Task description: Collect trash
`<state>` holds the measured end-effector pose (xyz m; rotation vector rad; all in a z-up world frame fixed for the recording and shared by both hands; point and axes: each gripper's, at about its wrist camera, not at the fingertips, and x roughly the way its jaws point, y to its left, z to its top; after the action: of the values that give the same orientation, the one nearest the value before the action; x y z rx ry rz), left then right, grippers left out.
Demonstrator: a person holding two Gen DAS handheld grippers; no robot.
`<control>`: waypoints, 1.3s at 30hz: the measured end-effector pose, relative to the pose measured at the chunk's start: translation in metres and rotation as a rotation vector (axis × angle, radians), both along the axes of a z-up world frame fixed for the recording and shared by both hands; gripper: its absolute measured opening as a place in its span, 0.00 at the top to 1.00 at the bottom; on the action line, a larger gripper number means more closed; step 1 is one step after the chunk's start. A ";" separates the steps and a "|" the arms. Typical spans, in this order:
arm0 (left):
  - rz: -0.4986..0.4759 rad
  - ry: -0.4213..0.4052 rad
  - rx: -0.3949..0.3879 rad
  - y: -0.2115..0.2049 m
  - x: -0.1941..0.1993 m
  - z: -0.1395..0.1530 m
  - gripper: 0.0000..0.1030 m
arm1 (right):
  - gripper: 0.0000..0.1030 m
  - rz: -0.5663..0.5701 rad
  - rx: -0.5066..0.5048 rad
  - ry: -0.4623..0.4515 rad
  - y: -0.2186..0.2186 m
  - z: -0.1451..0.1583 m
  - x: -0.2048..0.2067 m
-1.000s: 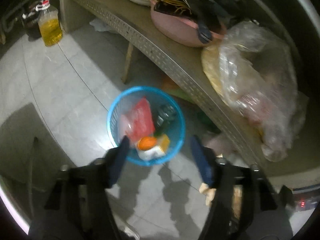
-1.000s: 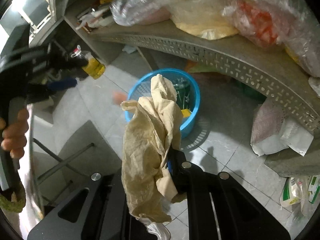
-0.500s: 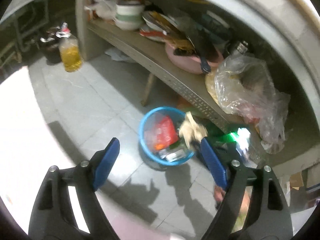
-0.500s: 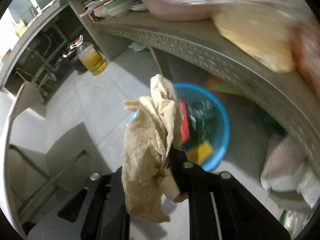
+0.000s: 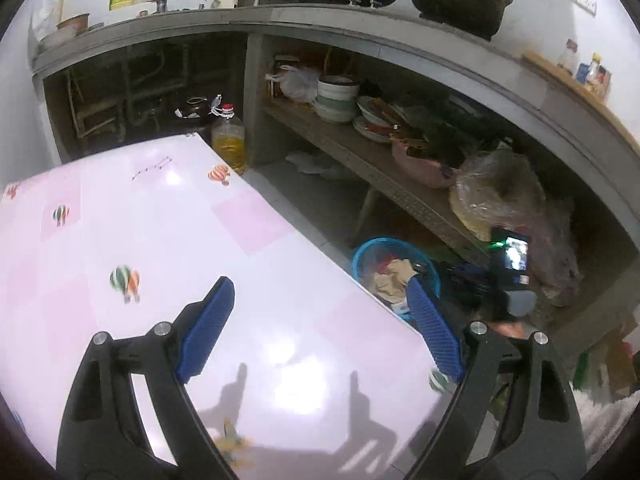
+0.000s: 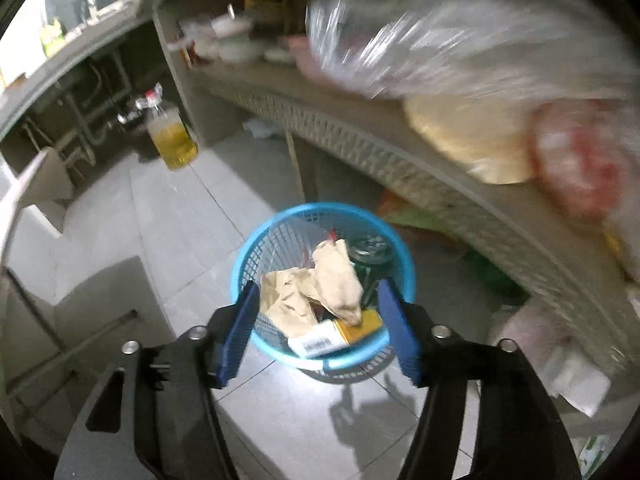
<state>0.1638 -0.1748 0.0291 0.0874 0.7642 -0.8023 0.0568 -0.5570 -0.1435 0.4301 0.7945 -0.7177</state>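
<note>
A blue mesh trash basket (image 6: 260, 248) stands on the tiled floor under a shelf. A crumpled beige paper wad (image 6: 316, 288) lies inside it, on top of a green can (image 6: 368, 260), a yellow carton (image 6: 360, 326) and a white box. My right gripper (image 6: 318, 328) is open and empty, just above the basket's near rim. My left gripper (image 5: 320, 324) is open and empty over a pink table (image 5: 140, 240). The basket also shows in the left wrist view (image 5: 366, 246), beyond the table's right edge, with the beige wad (image 5: 394, 276) in it.
A perforated shelf (image 6: 400, 160) holds plastic bags (image 6: 460, 52) right above the basket. A bottle of yellow oil (image 6: 174, 136) stands on the floor at the back. Bowls and plates (image 5: 340, 100) sit on the shelf. Paper bags (image 6: 568, 372) lie on the floor at right.
My right gripper opened and the beige paper wad dropped into the blue basket. My left gripper rose and pulled back from the basket to above the pink table.
</note>
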 end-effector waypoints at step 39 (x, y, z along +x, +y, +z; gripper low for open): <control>0.420 -0.098 0.250 0.060 -0.183 -0.018 0.08 | 0.06 0.225 -0.344 -0.012 0.260 0.165 -0.184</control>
<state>-0.0190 -0.1152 0.0111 0.1818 0.7537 -0.2997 -0.1275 -0.2975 0.0218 0.0330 0.6787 -0.6243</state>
